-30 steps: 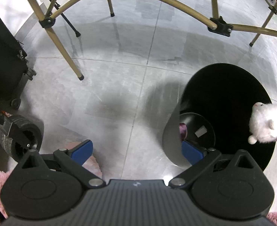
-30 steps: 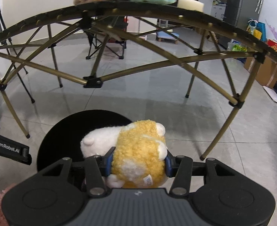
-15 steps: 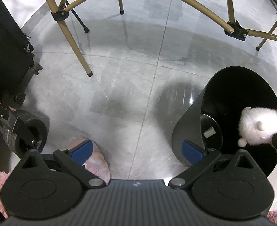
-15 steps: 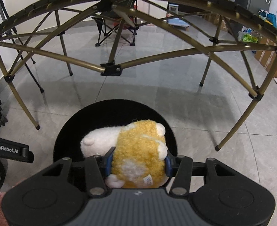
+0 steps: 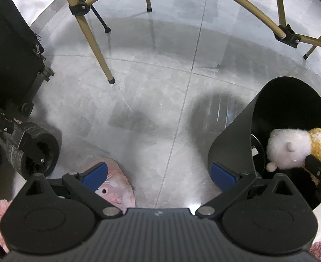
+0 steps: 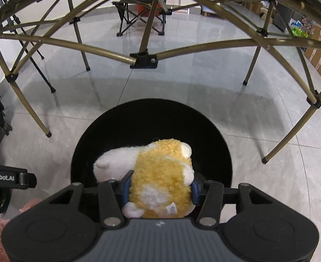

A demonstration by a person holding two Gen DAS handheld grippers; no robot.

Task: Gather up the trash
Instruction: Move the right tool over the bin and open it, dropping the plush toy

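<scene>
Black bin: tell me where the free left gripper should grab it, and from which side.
Grip the black bin by its thin upright wall at the rim, coming from above, one finger inside, one outside. The left gripper is open beside it; the plush toy hangs over the middle.

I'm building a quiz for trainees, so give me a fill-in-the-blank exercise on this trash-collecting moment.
1. The right claw is shut on a yellow and white ____.
2. The plush toy hangs over the open mouth of the ____ bin.
3. The left claw is ____, with nothing between its blue pads.
4. The tiled floor under the folding table frame is ____ in colour.

Missing words: plush toy; black; open; grey
</scene>
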